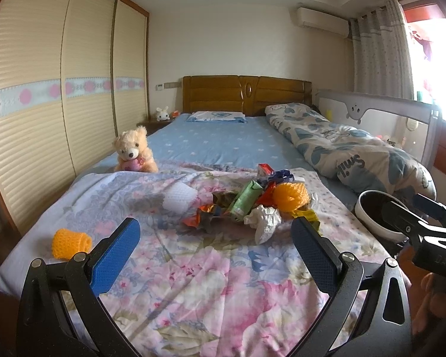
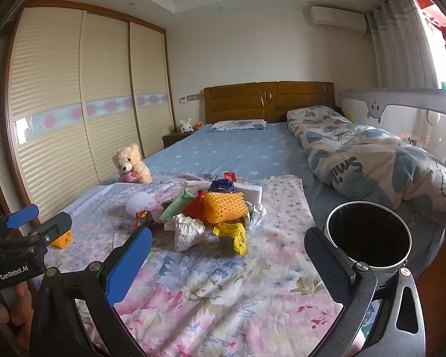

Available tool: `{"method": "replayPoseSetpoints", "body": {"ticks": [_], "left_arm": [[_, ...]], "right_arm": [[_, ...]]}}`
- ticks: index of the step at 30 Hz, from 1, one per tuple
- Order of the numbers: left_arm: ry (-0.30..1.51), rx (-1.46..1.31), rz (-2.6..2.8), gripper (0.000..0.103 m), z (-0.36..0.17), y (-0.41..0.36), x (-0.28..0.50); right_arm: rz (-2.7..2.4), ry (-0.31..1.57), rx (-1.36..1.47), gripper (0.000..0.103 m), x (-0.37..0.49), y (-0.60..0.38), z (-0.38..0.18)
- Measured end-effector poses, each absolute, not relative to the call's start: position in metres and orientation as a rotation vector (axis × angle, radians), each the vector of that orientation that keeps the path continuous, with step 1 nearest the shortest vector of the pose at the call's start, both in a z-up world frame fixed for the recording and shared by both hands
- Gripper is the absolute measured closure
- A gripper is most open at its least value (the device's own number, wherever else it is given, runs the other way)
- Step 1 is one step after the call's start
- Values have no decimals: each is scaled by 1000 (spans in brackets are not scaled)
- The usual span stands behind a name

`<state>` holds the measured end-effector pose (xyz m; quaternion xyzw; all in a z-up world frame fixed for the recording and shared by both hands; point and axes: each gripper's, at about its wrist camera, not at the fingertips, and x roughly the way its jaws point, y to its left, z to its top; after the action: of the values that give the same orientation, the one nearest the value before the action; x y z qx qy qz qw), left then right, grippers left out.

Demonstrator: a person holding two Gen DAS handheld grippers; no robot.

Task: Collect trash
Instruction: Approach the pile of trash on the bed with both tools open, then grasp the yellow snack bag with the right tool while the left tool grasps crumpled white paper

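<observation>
Trash pile [image 2: 211, 217] mid-frame on the floral sheet [image 2: 223, 291].
Left gripper [image 1: 215, 250] and right gripper [image 2: 227, 255] both gape wide (empty); bin [image 2: 368, 238] at right.

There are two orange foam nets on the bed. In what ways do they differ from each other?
The orange net in the pile lies among wrappers and crumpled paper; the orange net at the left lies alone on the floral sheet, near the bed's left edge. The pile net looks larger and fuller; the lone one looks smaller, though the fisheye distorts. Both are orange mesh foam sleeves, and no gripper touches either.
</observation>
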<state>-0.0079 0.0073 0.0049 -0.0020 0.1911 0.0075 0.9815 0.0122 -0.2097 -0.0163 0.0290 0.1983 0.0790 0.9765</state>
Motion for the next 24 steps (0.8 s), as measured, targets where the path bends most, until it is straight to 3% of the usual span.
{"method": "replayPoseSetpoints", "body": {"ticks": [24], "left_arm": [[480,8,0,0,-26,10,22]], "right_arm": [[180,482,96,1,32,-213,-31]]}}
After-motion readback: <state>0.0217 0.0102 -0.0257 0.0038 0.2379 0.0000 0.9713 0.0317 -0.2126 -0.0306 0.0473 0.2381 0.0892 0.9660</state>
